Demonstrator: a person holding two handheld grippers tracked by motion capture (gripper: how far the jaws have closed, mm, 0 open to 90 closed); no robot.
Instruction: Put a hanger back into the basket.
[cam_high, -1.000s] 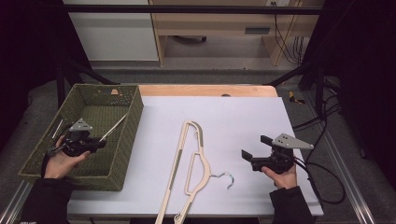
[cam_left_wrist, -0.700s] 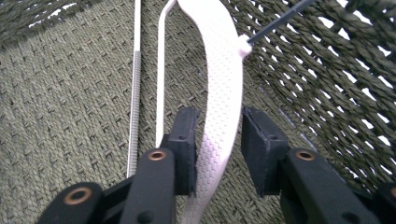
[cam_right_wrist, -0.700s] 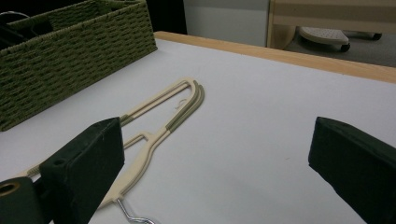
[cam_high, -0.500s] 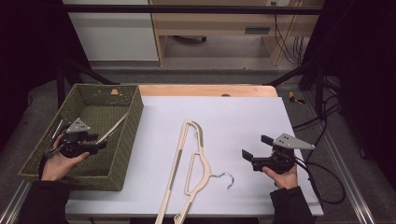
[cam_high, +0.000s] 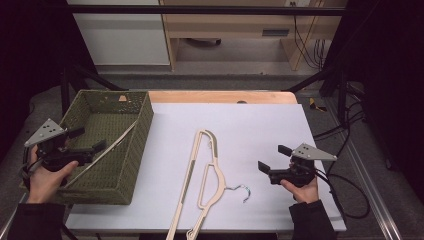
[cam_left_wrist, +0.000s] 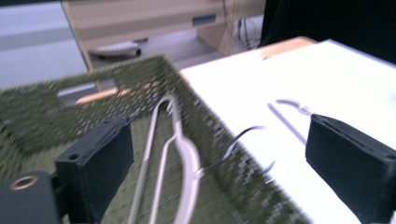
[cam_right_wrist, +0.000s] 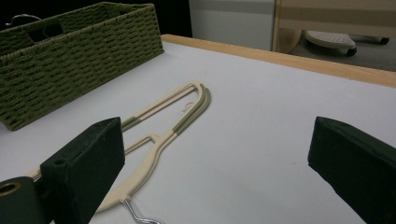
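left gripper (cam_high: 87, 140): sits over the green woven basket (cam_high: 134, 150) at about 9 o'clock on the table, jaws spread wide, nothing between them
right gripper (cam_high: 271, 161): at about 4 o'clock over the white table top (cam_high: 260, 125), jaws wide apart too, empty
high view extra: gives the whole layout, both hands, the basket's full outline, and a pale hanger (cam_high: 107, 149) inside it leaning up against the right wall
left gripper view extra: gets close on that basket hanger (cam_left_wrist: 182, 158), its wire hook (cam_left_wrist: 236, 140) poking out over the basket wall toward the table; kinda blurry
right gripper view extra: shows the basket's outer weave (cam_right_wrist: 70, 60) from the side and the cream hanger (cam_right_wrist: 159, 130) low across the table
cream hanger on table (cam_high: 205, 175): lies flat near the middle, at 9 o'clock from the right gripper, clear of it and not touched
axis: long axis runs roughly 6 to 12 o'clock, tipped slightly toward 1; the rounded end sits at the far end
hook: metal hook (cam_high: 240, 190) sticks out toward 3 o'clock, near the right gripper's jaws
basket hanger vs left gripper: just ahead of the jaws, not clamped
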